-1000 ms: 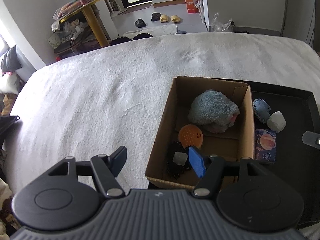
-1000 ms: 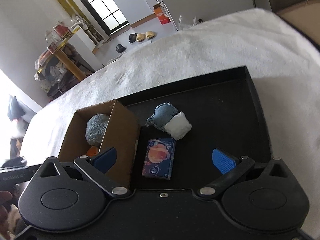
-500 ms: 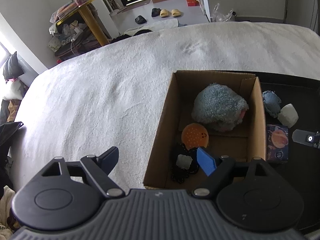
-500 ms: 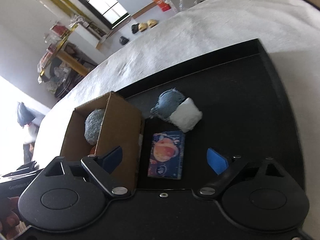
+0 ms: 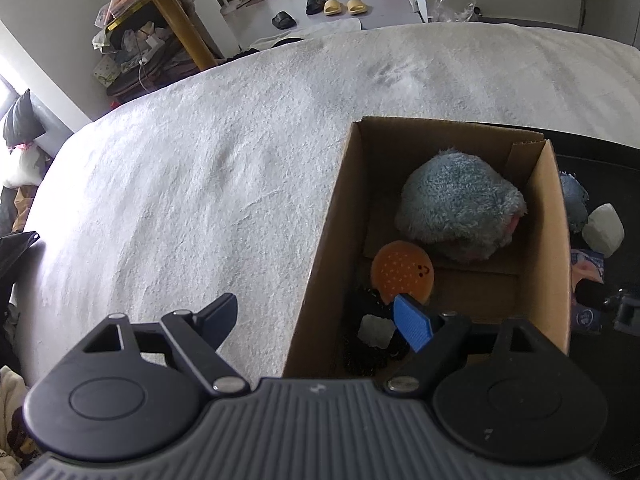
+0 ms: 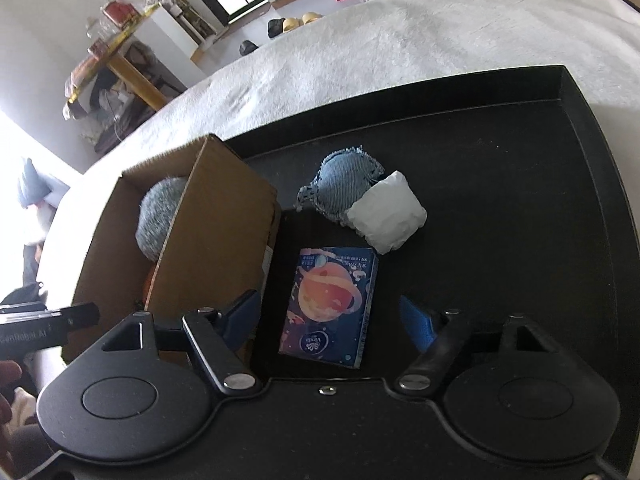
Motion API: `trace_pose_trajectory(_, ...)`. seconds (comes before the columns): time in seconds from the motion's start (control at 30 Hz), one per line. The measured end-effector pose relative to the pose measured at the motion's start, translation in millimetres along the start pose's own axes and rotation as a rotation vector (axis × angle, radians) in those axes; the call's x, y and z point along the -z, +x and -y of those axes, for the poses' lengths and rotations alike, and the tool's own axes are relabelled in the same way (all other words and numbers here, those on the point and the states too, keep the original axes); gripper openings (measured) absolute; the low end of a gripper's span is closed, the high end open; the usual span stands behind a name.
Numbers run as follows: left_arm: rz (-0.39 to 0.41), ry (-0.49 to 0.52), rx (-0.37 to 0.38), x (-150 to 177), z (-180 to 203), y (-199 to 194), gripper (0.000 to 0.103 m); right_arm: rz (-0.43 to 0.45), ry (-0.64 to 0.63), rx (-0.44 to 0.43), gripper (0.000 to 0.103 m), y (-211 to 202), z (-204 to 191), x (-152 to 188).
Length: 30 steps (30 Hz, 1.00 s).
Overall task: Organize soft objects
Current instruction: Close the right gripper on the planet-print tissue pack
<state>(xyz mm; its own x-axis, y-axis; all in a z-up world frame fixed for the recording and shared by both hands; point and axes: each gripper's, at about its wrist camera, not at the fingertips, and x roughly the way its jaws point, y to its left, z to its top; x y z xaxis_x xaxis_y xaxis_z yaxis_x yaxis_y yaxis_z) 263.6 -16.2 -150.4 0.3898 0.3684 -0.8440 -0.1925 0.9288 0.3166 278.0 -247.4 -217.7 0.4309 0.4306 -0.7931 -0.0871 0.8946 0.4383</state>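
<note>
Tissue pack [image 6: 331, 303] w/ the planet print lies flat on the black tray [image 6: 560, 208], just beside the cardboard box [image 6: 216, 236], and the right gripper [image 6: 332, 316] has dropped in closer vs a sec ago, jaws spread wide around it, nothing held. Looks like that's the next pick, w/ the denim pouch [image 6: 340, 184] and white pouch [image 6: 388, 216] touching each other further back. Left gripper [image 5: 320, 316] also gapes empty over the box's near wall; fuzzy blue plush [image 5: 456, 208] and orange ball [image 5: 402, 272] are already inside.
</note>
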Motion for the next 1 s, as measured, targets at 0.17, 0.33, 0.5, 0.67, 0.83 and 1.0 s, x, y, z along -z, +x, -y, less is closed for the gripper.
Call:
trace_pose_trajectory(0.17, -0.007, 0.002, 0.008, 0.5, 0.0, 3.6, 0.084, -0.017, -0.042, 0.044, 0.075, 11.3, -7.0, 3.2)
trace_pose_trajectory(0.33, -0.012, 0.004, 0.011, 1.7, -3.4, 6.1, 0.084, -0.020, -0.146, 0.110, 0.073, 19.3, -22.5, 10.7)
trace_pose_trajectory(0.5, -0.011, -0.005, 0.013, 3.6, -9.4, 4.9, 0.084, -0.016, -0.235, 0.161, 0.054, 18.9, -33.1, 17.5)
trace_pose_trajectory(0.67, -0.002, -0.013, 0.021, 6.8, -14.4, -1.7, 0.084, -0.028, -0.219, 0.172, 0.049, 11.8, -30.9, 17.0)
trace_pose_trajectory(0.83, 0.010, -0.024, 0.027, 13.0, -20.6, -9.6, 0.084, -0.028, -0.225, 0.203, 0.048, 5.5, -32.4, 21.6)
trace_pose_trajectory(1.0, 0.014, -0.033, 0.037, 19.7, -26.6, -13.1, 0.084, -0.027, -0.200, 0.262, 0.048, -0.8, -26.8, 24.5)
